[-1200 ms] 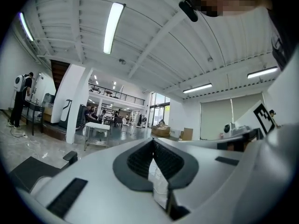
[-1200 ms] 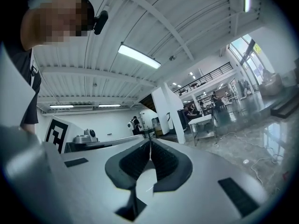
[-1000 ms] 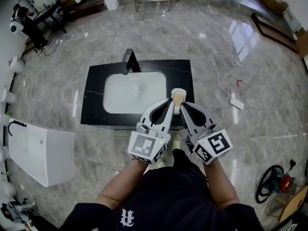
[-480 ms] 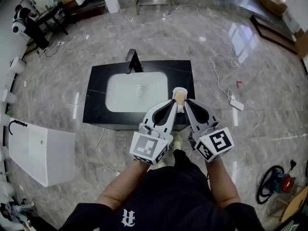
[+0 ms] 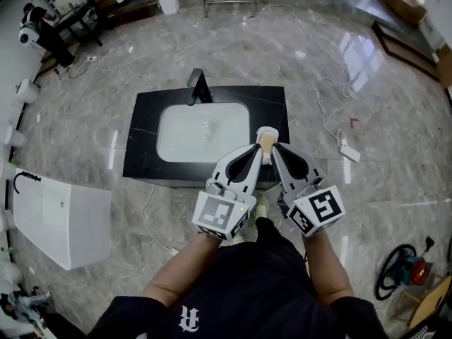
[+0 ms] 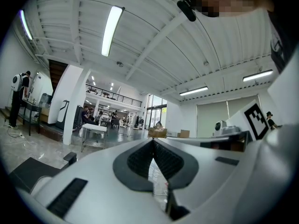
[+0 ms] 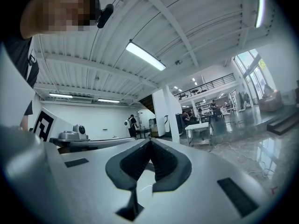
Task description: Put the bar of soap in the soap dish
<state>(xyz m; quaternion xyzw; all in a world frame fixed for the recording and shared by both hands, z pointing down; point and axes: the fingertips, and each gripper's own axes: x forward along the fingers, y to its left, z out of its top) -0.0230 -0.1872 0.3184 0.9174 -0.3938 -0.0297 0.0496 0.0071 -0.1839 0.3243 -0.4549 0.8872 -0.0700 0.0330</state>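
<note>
A tan bar of soap point(image 5: 266, 141) lies in a small white oval soap dish point(image 5: 265, 130) on the right part of a black countertop point(image 5: 141, 147); its near end is hidden behind the gripper tips. My left gripper point(image 5: 256, 148) and right gripper point(image 5: 275, 147) are held side by side over the counter's front edge, tips just short of the dish. Both point level and both are shut with nothing between the jaws. In the left gripper view point(image 6: 153, 142) and the right gripper view point(image 7: 149, 142) the dark pads meet at the tip; neither view shows soap or dish.
A white basin point(image 5: 203, 131) is set into the counter, with a black faucet point(image 5: 198, 85) at its far side. On the marble floor lie a white panel point(image 5: 63, 221) at left, a power strip with cable point(image 5: 349, 148) at right, and a coiled hose point(image 5: 397, 267).
The counter and dish sit slightly higher in the head view now. Both grippers stay shut, side by side, in nearly the same place.
</note>
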